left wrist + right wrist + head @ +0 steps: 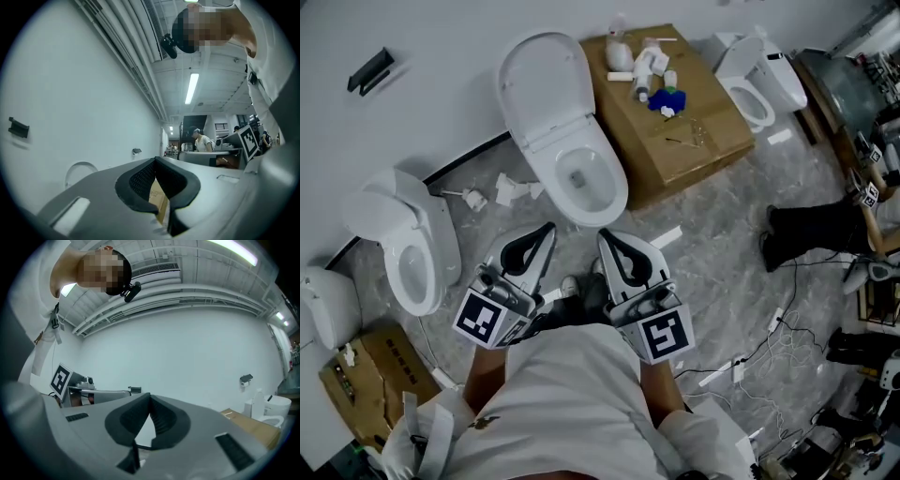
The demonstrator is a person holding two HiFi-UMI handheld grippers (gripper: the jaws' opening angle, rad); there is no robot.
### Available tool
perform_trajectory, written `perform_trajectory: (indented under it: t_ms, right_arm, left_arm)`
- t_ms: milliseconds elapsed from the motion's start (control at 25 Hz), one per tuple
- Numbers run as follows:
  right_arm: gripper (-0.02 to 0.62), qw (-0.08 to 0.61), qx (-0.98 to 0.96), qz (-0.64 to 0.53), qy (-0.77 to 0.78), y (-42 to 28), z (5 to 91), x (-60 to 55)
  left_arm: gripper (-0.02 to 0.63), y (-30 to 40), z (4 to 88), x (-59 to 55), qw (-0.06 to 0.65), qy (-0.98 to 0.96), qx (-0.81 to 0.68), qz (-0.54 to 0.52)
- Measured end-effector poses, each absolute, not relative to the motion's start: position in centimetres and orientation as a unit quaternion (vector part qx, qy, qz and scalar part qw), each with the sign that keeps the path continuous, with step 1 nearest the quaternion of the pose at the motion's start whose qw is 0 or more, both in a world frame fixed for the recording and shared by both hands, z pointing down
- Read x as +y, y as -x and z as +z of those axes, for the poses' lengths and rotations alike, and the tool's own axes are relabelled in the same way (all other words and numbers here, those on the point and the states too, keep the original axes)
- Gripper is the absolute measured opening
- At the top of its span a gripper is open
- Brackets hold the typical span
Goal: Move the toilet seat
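A white toilet stands on the grey floor ahead of me in the head view, its lid (pixel 540 82) tipped up against the wall and the seat ring (pixel 617 186) lying on the bowl. My left gripper (pixel 547 231) and right gripper (pixel 604 236) are held side by side just short of the bowl's front edge, apart from it. Both point level toward the toilet. The left gripper (pixel 154 160) has its jaws together with nothing between them. In the right gripper view, the right gripper (pixel 149 395) is likewise shut and holds nothing.
A second toilet (pixel 408 246) stands at the left and a third (pixel 757 82) at the back right. A big cardboard box (pixel 703 141) carrying bottles sits right of the middle toilet. White scraps (pixel 511 187) and cables (pixel 769 345) lie on the floor. Someone's dark legs (pixel 816 228) are at the right.
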State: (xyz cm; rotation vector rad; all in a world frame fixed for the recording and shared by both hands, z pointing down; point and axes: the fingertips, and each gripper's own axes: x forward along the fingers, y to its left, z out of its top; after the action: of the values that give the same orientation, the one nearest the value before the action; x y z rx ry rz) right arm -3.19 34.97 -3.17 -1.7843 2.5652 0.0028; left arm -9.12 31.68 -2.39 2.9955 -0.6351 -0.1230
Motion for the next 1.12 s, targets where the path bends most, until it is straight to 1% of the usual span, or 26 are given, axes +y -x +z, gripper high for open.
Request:
perform_trajectory:
  t_ms: [520,840,1120]
  right_arm:
    - [0.002,-0.001,0.840,-0.019,0.543,-4.2,-0.8,26.3]
    - [0.002,-0.006,0.850,-0.047,0.524,-9.1,1.9,22.1]
    - [0.002,-0.049,0.851,-0.083,0.516,-11.0,7.0,19.1]
  left_arm:
    - [0.000,2.0,0.0,23.4,0.055,-0.970,-0.233,-0.030]
    - [0.000,-2.0,2.9,19.5,0.075,-0.963,-0.257,-0.010]
    - [0.000,-2.9,6.8,16.8,0.088,-0.956,-0.280,0.005]
